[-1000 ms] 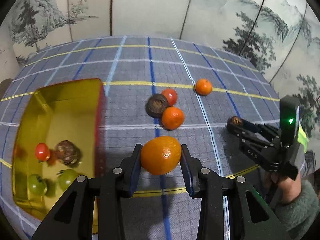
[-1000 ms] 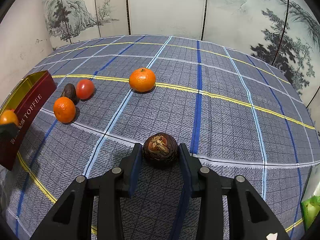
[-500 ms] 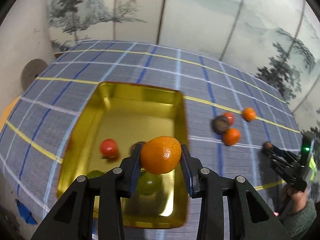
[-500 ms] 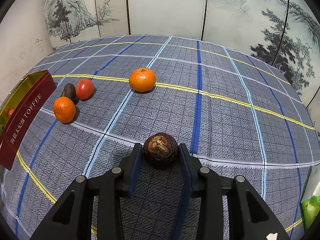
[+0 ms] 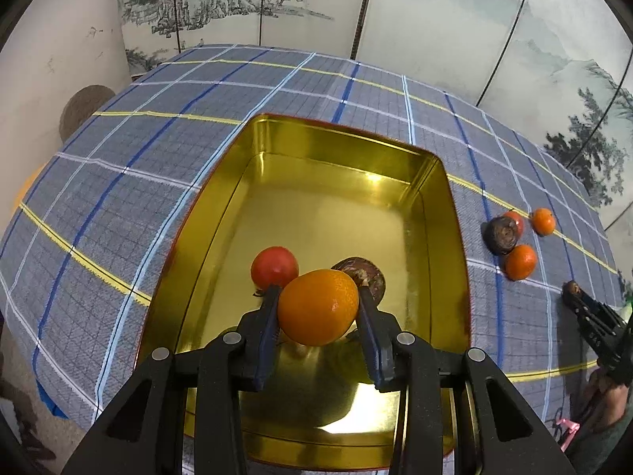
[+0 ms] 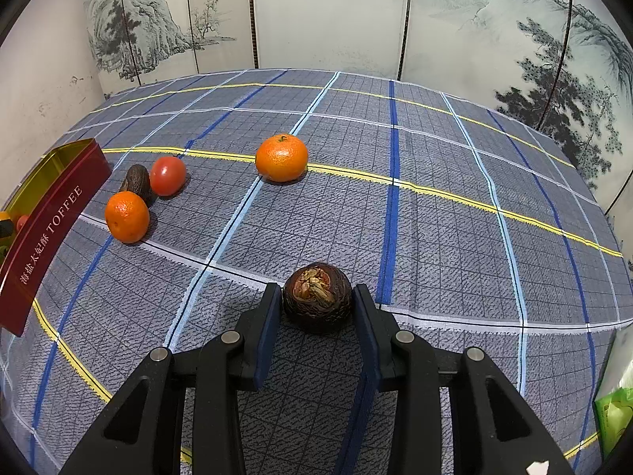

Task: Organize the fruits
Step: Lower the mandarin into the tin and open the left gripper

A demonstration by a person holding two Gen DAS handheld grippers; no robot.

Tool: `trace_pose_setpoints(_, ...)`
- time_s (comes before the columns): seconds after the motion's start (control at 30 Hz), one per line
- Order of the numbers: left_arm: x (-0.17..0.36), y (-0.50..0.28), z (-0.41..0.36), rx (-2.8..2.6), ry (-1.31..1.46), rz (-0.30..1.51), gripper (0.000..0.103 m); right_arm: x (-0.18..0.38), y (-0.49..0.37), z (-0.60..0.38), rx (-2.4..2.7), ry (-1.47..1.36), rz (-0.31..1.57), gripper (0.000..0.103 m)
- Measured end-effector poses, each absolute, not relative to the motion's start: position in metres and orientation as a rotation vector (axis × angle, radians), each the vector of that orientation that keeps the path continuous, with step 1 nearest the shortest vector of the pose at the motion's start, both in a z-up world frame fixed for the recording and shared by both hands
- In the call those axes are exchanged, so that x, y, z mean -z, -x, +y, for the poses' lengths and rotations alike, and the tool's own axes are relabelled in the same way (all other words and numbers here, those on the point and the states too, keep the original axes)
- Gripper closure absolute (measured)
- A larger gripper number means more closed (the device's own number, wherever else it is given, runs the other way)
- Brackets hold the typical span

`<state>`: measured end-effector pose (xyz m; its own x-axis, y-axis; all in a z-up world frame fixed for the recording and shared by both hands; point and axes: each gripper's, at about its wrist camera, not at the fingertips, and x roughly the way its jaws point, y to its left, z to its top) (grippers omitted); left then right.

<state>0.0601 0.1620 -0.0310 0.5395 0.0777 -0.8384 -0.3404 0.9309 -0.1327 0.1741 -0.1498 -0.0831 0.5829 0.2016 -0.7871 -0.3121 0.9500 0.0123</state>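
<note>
My left gripper [image 5: 318, 308] is shut on an orange [image 5: 316, 306] and holds it over the gold tin [image 5: 340, 146]. A red tomato [image 5: 273, 267] and a dark brown fruit [image 5: 366, 277] lie in the tin beyond it. My right gripper [image 6: 317, 303] is shut on a dark brown fruit [image 6: 317, 297] low over the cloth; it also shows in the left wrist view [image 5: 571, 291]. On the cloth lie two oranges [image 6: 281, 157] [image 6: 126, 216], a tomato [image 6: 167, 175] and another brown fruit [image 6: 135, 182].
The tin's red outer wall [image 6: 51, 221] reads TOFFEE and stands at the left in the right wrist view. A painted folding screen [image 6: 328, 16] backs the table. A green packet [image 6: 615, 415] lies at the right edge.
My left gripper has carried the orange leftward from over the cloth to above the tin's inside. The right gripper has held still with the brown fruit.
</note>
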Motion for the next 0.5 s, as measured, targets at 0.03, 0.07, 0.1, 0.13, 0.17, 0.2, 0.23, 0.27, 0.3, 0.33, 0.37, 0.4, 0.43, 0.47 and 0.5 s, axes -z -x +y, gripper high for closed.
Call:
trace_pose_setpoints(0.03, 0.032, -0.06, 0.162, -0.251, 0.294, 0.977, 0.065, 0.083, -0.174, -0.15, -0.301, 0.132, 0.9, 0.068)
trace_pose_setpoints(0.07, 0.034, -0.059, 0.161, -0.25, 0.29, 0.98, 0.065, 0.083, -0.174, -0.15, -0.301, 0.132, 0.9, 0.068)
trace_pose_setpoints(0.1, 0.035, -0.059, 0.16, -0.249, 0.285, 0.985, 0.065, 0.083, -0.174, -0.15, -0.301, 0.133, 0.9, 0.068)
trace_pose_setpoints(0.13, 0.036, -0.06, 0.159, -0.249, 0.282, 0.988, 0.065, 0.083, -0.174, -0.15, -0.301, 0.133, 0.9, 0.068)
trace_pose_setpoints(0.17, 0.037, -0.06, 0.158, -0.25, 0.277, 0.991, 0.065, 0.083, -0.174, -0.15, -0.301, 0.133, 0.9, 0.068)
trace_pose_setpoints(0.2, 0.038, -0.061, 0.158, -0.251, 0.273, 0.996, 0.065, 0.083, -0.174, -0.15, -0.301, 0.133, 0.9, 0.068)
trace_pose_setpoints(0.23, 0.04, -0.061, 0.158, -0.253, 0.268, 1.0, 0.065, 0.083, -0.174, -0.15, -0.301, 0.133, 0.9, 0.068)
trace_pose_setpoints(0.27, 0.042, -0.062, 0.157, -0.256, 0.264, 1.005, 0.065, 0.083, -0.174, -0.15, -0.301, 0.132, 0.901, 0.068)
trace_pose_setpoints(0.3, 0.043, -0.062, 0.157, -0.257, 0.26, 1.009, 0.065, 0.083, -0.174, -0.15, -0.301, 0.133, 0.9, 0.068)
trace_pose_setpoints(0.33, 0.044, -0.062, 0.157, -0.259, 0.252, 1.01, 0.065, 0.083, -0.174, -0.15, -0.301, 0.133, 0.9, 0.068)
trace_pose_setpoints(0.37, 0.043, -0.062, 0.156, -0.261, 0.245, 1.009, 0.065, 0.083, -0.174, -0.15, -0.301, 0.133, 0.9, 0.068)
trace_pose_setpoints(0.4, 0.044, -0.062, 0.156, -0.261, 0.244, 1.011, 0.065, 0.083, -0.174, -0.15, -0.301, 0.133, 0.901, 0.068)
trace_pose_setpoints(0.43, 0.044, -0.062, 0.157, -0.26, 0.247, 1.011, 0.065, 0.083, -0.174, -0.15, -0.301, 0.133, 0.9, 0.068)
trace_pose_setpoints(0.47, 0.044, -0.062, 0.157, -0.261, 0.247, 1.012, 0.065, 0.083, -0.174, -0.15, -0.301, 0.133, 0.9, 0.068)
trace_pose_setpoints(0.5, 0.044, -0.062, 0.157, -0.263, 0.245, 1.013, 0.065, 0.083, -0.174, -0.15, -0.301, 0.133, 0.9, 0.068)
